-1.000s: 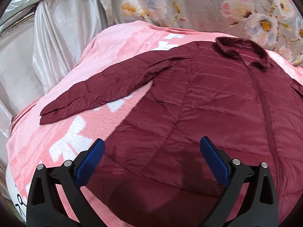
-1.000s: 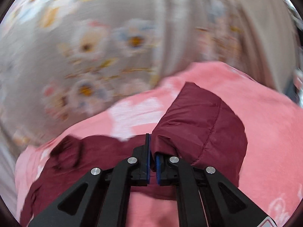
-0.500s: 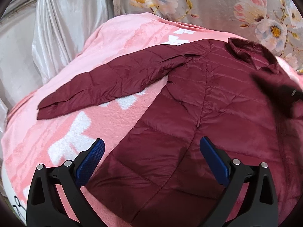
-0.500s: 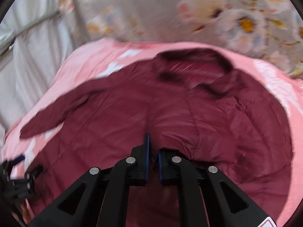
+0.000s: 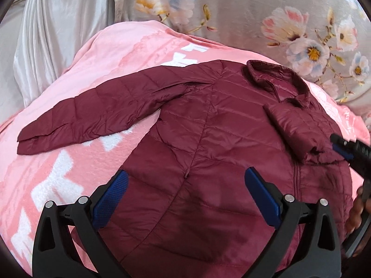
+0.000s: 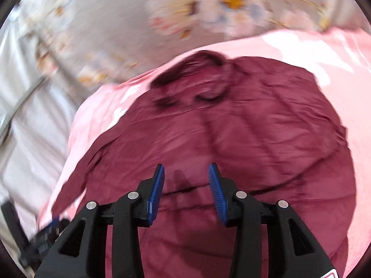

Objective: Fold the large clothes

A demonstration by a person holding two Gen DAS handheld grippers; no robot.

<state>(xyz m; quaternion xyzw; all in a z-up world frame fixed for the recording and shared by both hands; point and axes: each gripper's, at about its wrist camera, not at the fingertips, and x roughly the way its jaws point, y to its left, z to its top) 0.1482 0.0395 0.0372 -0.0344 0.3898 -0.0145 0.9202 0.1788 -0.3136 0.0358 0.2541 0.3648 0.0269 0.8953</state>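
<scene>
Across the pink blanket (image 5: 97, 74) lies the dark red jacket (image 5: 208, 139), front up, collar (image 5: 276, 74) toward the flowered curtain (image 5: 255, 11). One sleeve (image 5: 292, 132) is already laid in over the chest, its cuff end resting near the zip. The other sleeve (image 5: 92, 113) lies stretched out flat to the left side of the left wrist view, its long line running from the shoulder outward and slightly toward the person, well clear of the body of the jacket.

That outstretched sleeve is what the next fold likely turns on, and the left gripper (image 5: 185, 199) is plainly the nearer one. It hovers over the lower front of the jacket with its jaws spread wide and nothing between them; the cuff sits off to its left and a bit ahead.

Over on the folded side, the right gripper (image 6: 185, 185) has its jaws opening, partway apart, with no cloth pinched between the pads (image 6: 157, 185), only the jacket lying beneath. Its view is blurred.
</scene>
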